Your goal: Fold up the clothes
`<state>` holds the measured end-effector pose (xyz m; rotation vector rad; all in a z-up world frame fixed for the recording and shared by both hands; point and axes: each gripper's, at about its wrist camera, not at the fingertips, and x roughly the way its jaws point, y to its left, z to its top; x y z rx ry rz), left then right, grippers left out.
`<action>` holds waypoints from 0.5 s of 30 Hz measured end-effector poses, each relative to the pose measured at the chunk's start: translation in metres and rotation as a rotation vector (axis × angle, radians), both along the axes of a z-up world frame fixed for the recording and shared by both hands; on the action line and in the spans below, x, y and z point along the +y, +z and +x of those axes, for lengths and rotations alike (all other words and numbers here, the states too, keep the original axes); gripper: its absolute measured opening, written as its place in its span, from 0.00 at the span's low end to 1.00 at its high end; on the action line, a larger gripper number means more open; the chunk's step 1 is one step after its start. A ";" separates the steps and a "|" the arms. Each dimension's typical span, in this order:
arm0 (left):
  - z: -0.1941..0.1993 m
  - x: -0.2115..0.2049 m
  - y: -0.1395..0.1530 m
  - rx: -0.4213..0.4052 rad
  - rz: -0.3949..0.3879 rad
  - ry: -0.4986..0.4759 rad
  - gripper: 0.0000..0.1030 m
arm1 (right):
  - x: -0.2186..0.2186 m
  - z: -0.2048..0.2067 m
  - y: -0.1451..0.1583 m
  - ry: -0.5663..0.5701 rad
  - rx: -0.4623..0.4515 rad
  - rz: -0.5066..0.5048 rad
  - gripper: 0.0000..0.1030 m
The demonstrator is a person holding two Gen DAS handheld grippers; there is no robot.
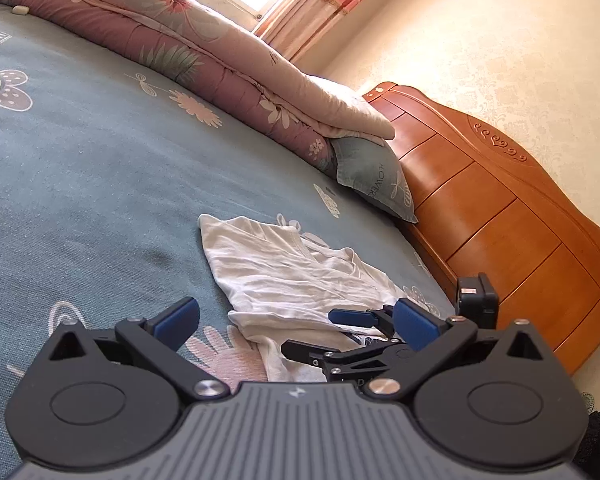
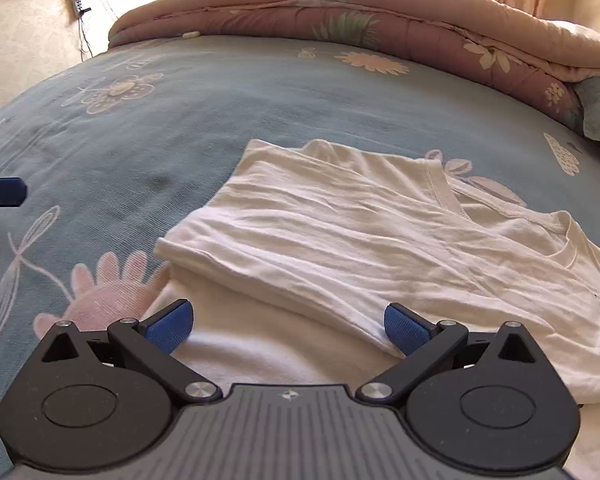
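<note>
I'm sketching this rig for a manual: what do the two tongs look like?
Both the left tongs and right tongs match: black linkage arms with silver pivot screws, round black housings, a ribbed grey body bearing a small pinwheel mark, and textured blue pads.

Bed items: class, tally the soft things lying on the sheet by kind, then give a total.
T-shirt: 1
Quilt: 1
Pillow: 1
Total: 3

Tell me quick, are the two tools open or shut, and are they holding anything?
Left tool: open, holding nothing, next to the white shirt.
Right tool: open, holding nothing, just over the shirt's near edge.
</note>
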<state>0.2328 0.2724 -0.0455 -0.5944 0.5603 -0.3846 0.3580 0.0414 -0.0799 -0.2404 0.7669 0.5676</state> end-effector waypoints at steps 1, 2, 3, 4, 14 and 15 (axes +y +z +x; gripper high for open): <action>0.000 0.000 0.000 -0.001 -0.001 -0.001 0.99 | 0.001 -0.002 0.004 0.011 -0.023 0.015 1.00; 0.000 -0.001 0.000 0.003 0.003 -0.001 0.99 | 0.004 -0.002 0.006 0.020 -0.037 0.033 1.00; 0.001 -0.001 0.000 0.006 0.007 0.000 0.99 | 0.007 -0.001 0.007 0.030 -0.040 0.053 1.00; 0.001 -0.001 -0.001 0.009 0.011 0.001 0.99 | 0.010 0.002 0.005 0.041 -0.023 0.074 1.00; 0.001 -0.029 0.012 0.016 0.073 -0.060 0.99 | -0.038 -0.049 0.036 -0.012 0.016 0.041 1.00; -0.002 -0.036 0.017 0.007 0.083 -0.075 0.99 | -0.050 -0.061 0.043 -0.030 0.001 0.020 1.00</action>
